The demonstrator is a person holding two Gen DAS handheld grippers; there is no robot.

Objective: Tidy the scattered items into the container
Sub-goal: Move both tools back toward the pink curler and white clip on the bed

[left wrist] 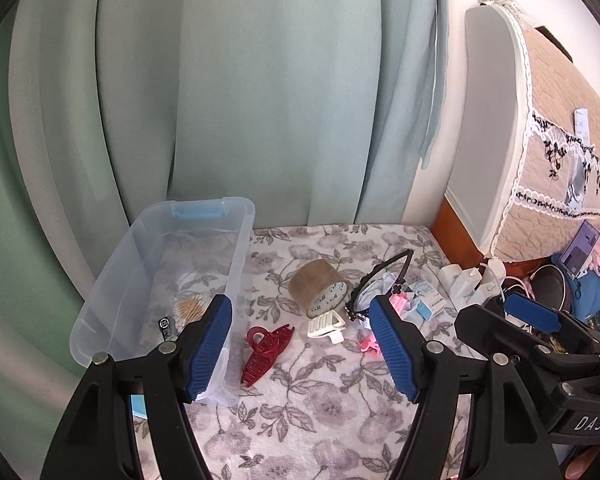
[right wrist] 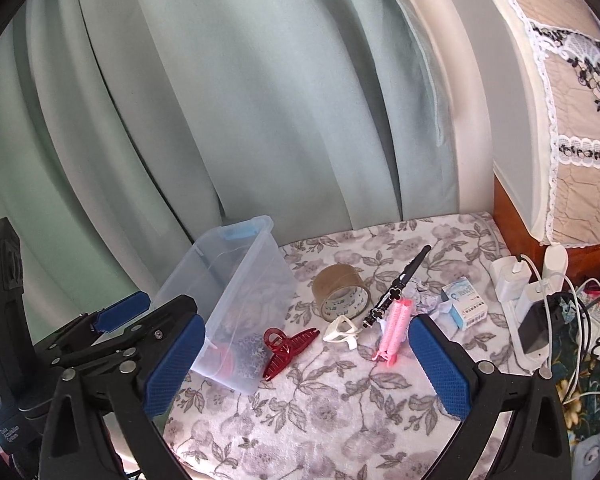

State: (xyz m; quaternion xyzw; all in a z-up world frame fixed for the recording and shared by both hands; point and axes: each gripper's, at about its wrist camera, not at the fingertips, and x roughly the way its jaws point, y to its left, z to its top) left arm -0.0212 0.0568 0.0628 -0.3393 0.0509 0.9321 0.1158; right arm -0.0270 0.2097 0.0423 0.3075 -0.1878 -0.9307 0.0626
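Both grippers, left (left wrist: 300, 354) and right (right wrist: 306, 364), are hovering wide open and empty above the bed (right wrist: 340, 420). The red clip (right wrist: 286, 350) is lying just beside the bin (right wrist: 256, 264), at the bed's left edge. Best approach: straddle its spine, then close gently.

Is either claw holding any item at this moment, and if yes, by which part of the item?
Nothing is held. The left claw and the right claw both stand open and empty above the floral cloth.
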